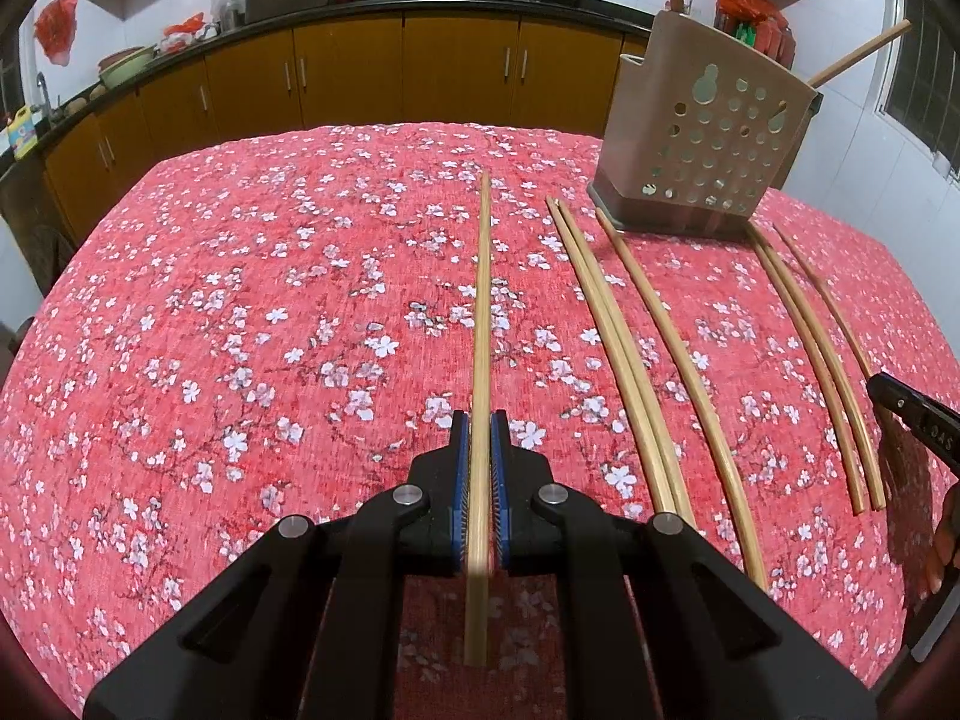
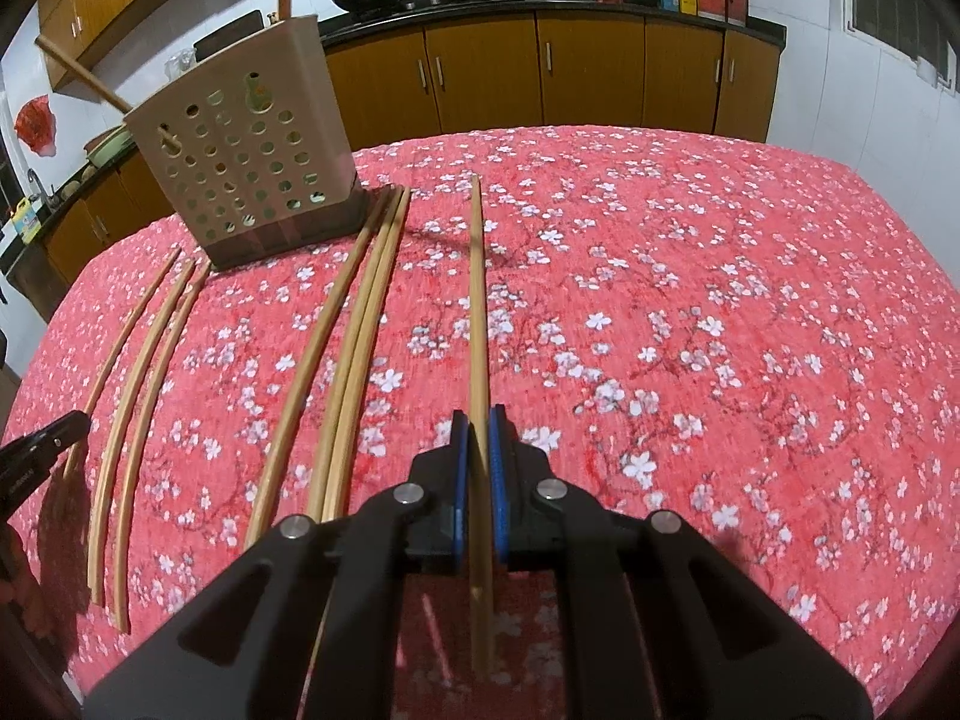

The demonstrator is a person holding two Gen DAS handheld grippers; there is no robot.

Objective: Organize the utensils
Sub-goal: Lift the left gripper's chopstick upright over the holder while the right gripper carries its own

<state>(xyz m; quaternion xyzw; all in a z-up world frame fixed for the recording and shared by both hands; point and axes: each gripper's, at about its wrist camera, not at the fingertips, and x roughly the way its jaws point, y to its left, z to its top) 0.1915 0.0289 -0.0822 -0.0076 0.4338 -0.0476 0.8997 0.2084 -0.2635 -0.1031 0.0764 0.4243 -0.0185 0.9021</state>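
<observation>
My left gripper (image 1: 479,426) is shut on a wooden chopstick (image 1: 483,300) that points straight ahead over the table. My right gripper (image 2: 478,423) is shut on another wooden chopstick (image 2: 477,300) the same way. A beige perforated utensil holder (image 1: 708,138) stands at the far right in the left wrist view and at the far left in the right wrist view (image 2: 246,150), with two wooden handles sticking out. Several loose chopsticks (image 1: 624,360) lie on the cloth in front of it; they also show in the right wrist view (image 2: 354,348).
The table has a red floral cloth (image 1: 270,312). The other gripper's tip shows at the right edge (image 1: 912,420) and at the left edge in the right wrist view (image 2: 42,450). Kitchen cabinets (image 2: 540,72) and woks stand behind.
</observation>
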